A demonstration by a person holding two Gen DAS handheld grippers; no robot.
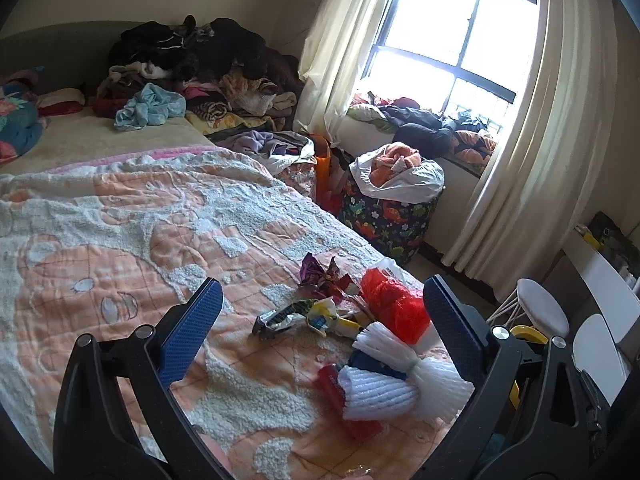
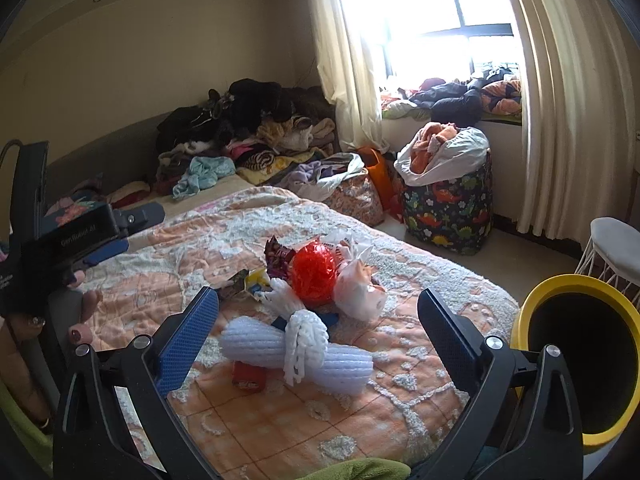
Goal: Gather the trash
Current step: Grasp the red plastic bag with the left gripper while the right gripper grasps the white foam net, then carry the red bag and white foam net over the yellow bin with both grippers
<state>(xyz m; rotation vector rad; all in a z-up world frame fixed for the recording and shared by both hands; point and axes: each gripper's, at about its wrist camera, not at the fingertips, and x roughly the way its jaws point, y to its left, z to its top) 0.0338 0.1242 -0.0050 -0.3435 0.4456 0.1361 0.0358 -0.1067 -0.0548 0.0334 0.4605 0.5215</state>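
Note:
A heap of trash lies on the orange and white bedspread (image 2: 280, 432). It holds white foam netting (image 2: 296, 350), a red mesh ball (image 2: 313, 276), a small red packet (image 2: 249, 376), a clear plastic bag (image 2: 358, 286) and snack wrappers (image 2: 250, 282). My right gripper (image 2: 318, 312) hangs open just before the foam netting, empty. In the left wrist view the same foam netting (image 1: 384, 384), red mesh (image 1: 394, 304) and purple wrapper (image 1: 324, 278) lie between the wide-open fingers of my left gripper (image 1: 322, 304). The left gripper (image 2: 104, 236) also shows at the left, held by a hand.
A yellow-rimmed black bin (image 2: 580, 364) stands right of the bed. A dinosaur-print hamper (image 2: 448, 208) full of clothes sits by the window. Clothes are piled at the bed's far end (image 1: 192, 76). White stools (image 1: 540, 312) stand at the right.

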